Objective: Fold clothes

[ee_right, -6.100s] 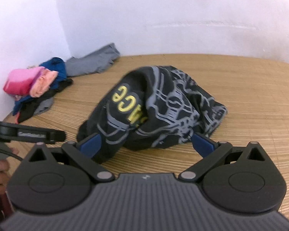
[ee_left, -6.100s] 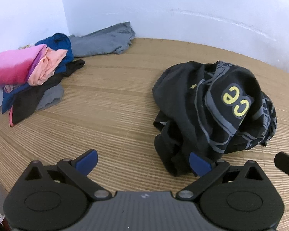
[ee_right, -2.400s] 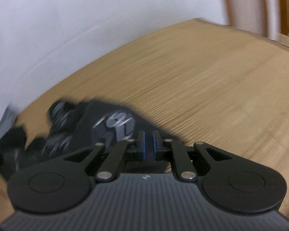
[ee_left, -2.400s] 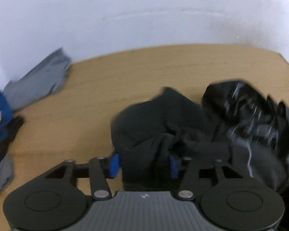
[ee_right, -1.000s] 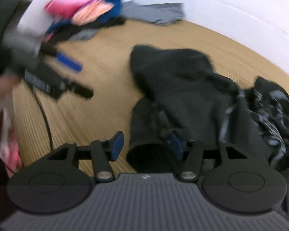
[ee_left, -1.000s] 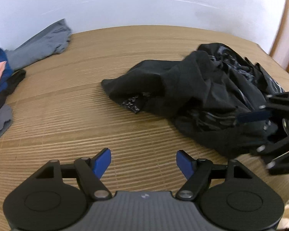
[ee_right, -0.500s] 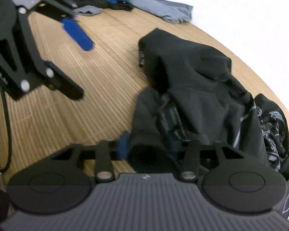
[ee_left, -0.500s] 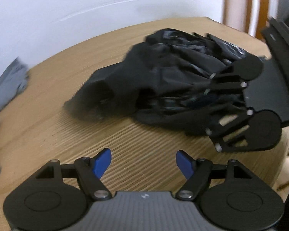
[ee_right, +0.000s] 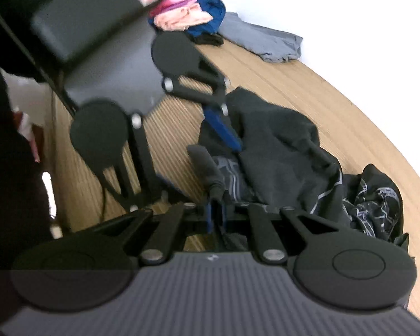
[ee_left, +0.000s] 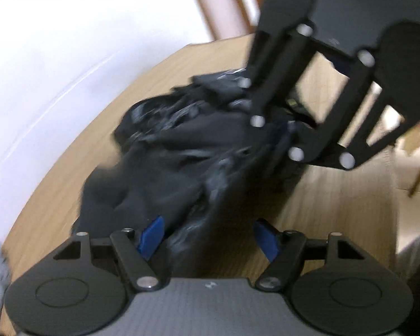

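R tongs (ee_right: 216, 215) pinch 1 black garment (ee_right: 280, 151); L tongs (ee_left: 208, 236) closing.

Home: clothes pile (ee_right: 187, 16), bamboo mat (ee_right: 308, 84)

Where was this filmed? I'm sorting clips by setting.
Probably a room at home: a woven bamboo mat against a plain white wall, a pile of mixed clothes in the corner, and a crumpled black garment being handled.
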